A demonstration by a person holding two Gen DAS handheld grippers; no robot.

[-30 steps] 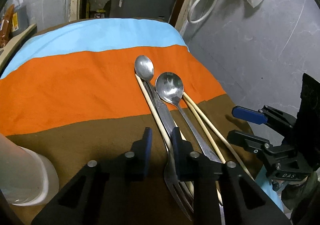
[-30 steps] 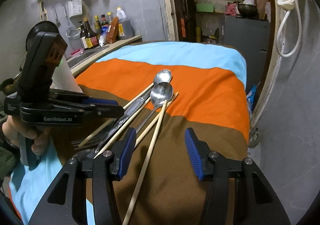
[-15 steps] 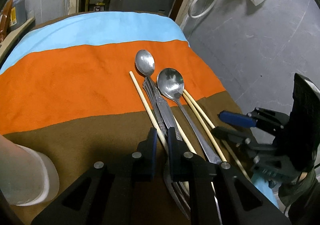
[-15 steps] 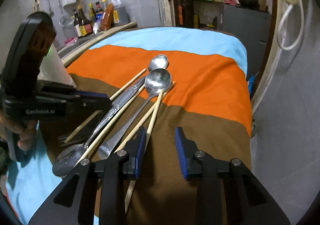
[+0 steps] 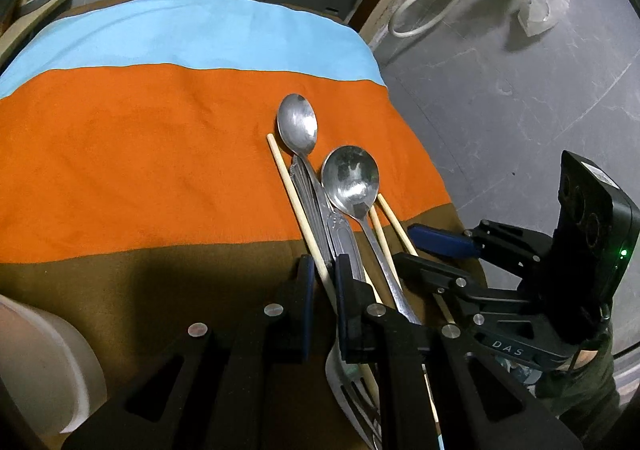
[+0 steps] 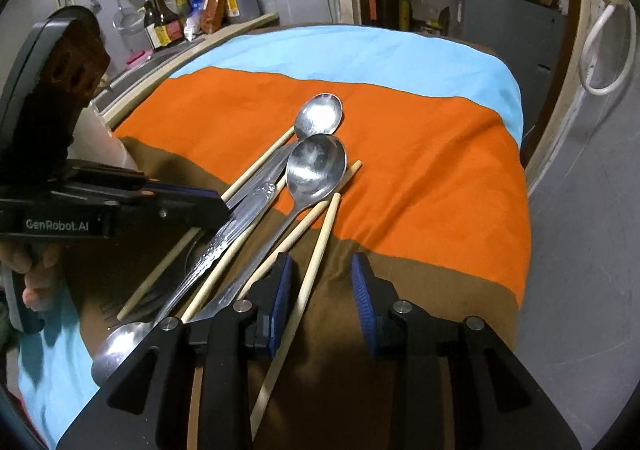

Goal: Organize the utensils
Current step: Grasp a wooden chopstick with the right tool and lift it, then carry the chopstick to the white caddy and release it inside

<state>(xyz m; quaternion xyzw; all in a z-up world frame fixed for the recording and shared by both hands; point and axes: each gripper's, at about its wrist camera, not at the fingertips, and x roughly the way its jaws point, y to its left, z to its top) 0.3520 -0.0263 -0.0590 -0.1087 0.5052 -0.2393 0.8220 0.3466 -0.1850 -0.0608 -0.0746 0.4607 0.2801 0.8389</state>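
Observation:
Two steel spoons (image 5: 298, 122) (image 5: 351, 178), a patterned-handled utensil (image 6: 240, 218), a fork (image 5: 352, 390) and several wooden chopsticks lie bunched on a striped cloth (image 5: 140, 154). My left gripper (image 5: 325, 274) is shut on the leftmost chopstick (image 5: 294, 202), which runs between its pads. Seen from the right wrist, the left gripper (image 6: 216, 202) rests over the bundle. My right gripper (image 6: 322, 282) straddles another chopstick (image 6: 316, 250). Its blue pads stand apart from that stick, which lies nearer the left pad. The right gripper (image 5: 440, 250) also shows at the bundle's right side.
A white container (image 5: 40, 362) stands at the near left on the brown stripe. Another spoon bowl (image 6: 116, 346) lies near the cloth's front. Bottles (image 6: 168, 22) line a counter at the far left. The cloth's right edge drops to a grey floor (image 5: 520, 110).
My left gripper's jaws closed onto the leftmost chopstick. My right gripper's jaws narrowed and it moved forward and down over the right-hand chopsticks.

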